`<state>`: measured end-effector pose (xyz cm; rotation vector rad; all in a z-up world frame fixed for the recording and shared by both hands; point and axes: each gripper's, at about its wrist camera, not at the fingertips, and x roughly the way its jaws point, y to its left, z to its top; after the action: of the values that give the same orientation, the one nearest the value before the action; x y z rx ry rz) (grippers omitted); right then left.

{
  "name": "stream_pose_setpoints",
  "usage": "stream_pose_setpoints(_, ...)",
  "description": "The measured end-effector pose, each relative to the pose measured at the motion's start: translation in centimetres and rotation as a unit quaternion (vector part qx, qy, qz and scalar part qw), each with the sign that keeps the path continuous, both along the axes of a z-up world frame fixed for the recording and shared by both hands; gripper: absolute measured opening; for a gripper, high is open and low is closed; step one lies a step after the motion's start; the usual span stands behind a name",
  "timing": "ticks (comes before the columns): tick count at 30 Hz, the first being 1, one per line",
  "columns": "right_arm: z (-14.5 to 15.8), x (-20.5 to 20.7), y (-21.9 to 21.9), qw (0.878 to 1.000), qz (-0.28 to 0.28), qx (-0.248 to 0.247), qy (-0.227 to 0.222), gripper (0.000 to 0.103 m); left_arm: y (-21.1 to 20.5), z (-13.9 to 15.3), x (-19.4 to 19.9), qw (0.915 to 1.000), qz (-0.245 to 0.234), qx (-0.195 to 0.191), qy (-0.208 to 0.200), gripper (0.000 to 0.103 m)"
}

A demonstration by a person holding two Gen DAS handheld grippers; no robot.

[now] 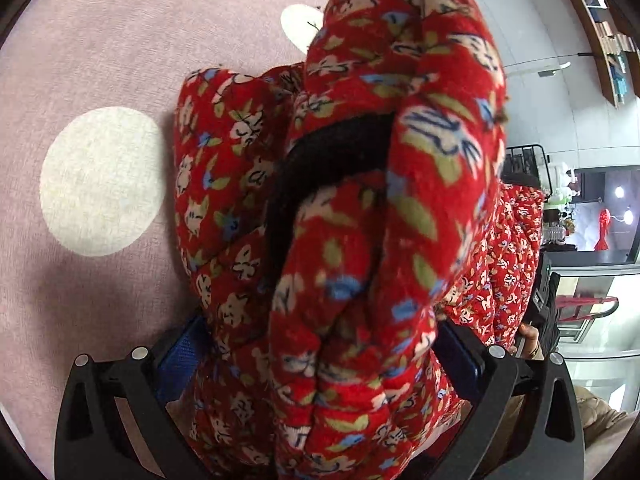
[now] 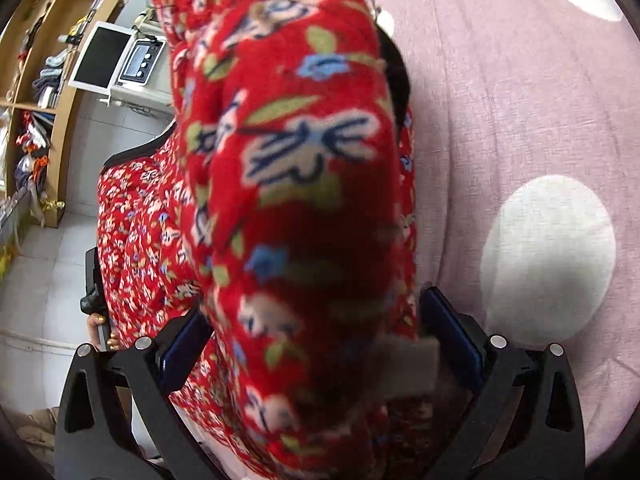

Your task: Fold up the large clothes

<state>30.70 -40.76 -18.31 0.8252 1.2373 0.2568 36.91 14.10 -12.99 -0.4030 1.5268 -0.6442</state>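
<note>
A thick red floral padded garment [image 1: 352, 208] with a black trim fills the left wrist view. My left gripper [image 1: 320, 356] is shut on a bunched part of it, blue pads pressed against both sides. The same garment [image 2: 288, 168] fills the right wrist view, and my right gripper [image 2: 316, 344] is shut on another bunched part, with a pale strip of cloth by the right pad. The garment hangs lifted above a pink cloth with white dots [image 1: 100, 180], which also shows in the right wrist view [image 2: 520, 120]. The other gripper and a hand show at each view's edge.
A wooden shelf with clothes [image 2: 36, 100] and a white device with a screen [image 2: 120, 60] stand to the left in the right wrist view. Tiled floor [image 2: 44, 288] lies below. A counter with a red figurine [image 1: 602, 228] and wall shelves [image 1: 608, 32] show in the left wrist view.
</note>
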Motion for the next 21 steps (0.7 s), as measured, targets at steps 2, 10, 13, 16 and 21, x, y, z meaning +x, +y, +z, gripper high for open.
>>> stream_pose_setpoints(2, 0.0, 0.4, 0.3, 1.0, 0.005, -0.011, 0.01, 0.099, -0.4, 0.0, 0.0, 1.0, 0.008, 0.005, 0.0, 0.098)
stream_pose_setpoints(10, 1.4, 1.3, 0.9, 1.0, 0.003, -0.001, 0.023, 0.057, -2.5, 2.6, -1.7, 0.9988, 0.047, 0.008, -0.012, 0.067)
stream_pose_setpoints(13, 3.3, 1.3, 1.4, 0.999, 0.005, -0.018, 0.032, 0.047, -2.7, 3.9, -2.2, 0.998, 0.063, 0.003, -0.012, 0.054)
stream_pose_setpoints(16, 5.4, 1.0, 2.1, 0.999, 0.008, -0.025, 0.032, 0.043, -2.9, 5.9, -3.1, 0.9976, 0.064, -0.001, -0.025, 0.047)
stream_pose_setpoints(21, 10.8, 0.9, 2.7, 0.999, 0.03, -0.034, 0.006, 0.042, -3.3, 10.1, -4.5, 0.9967, 0.061, -0.016, -0.051, 0.043)
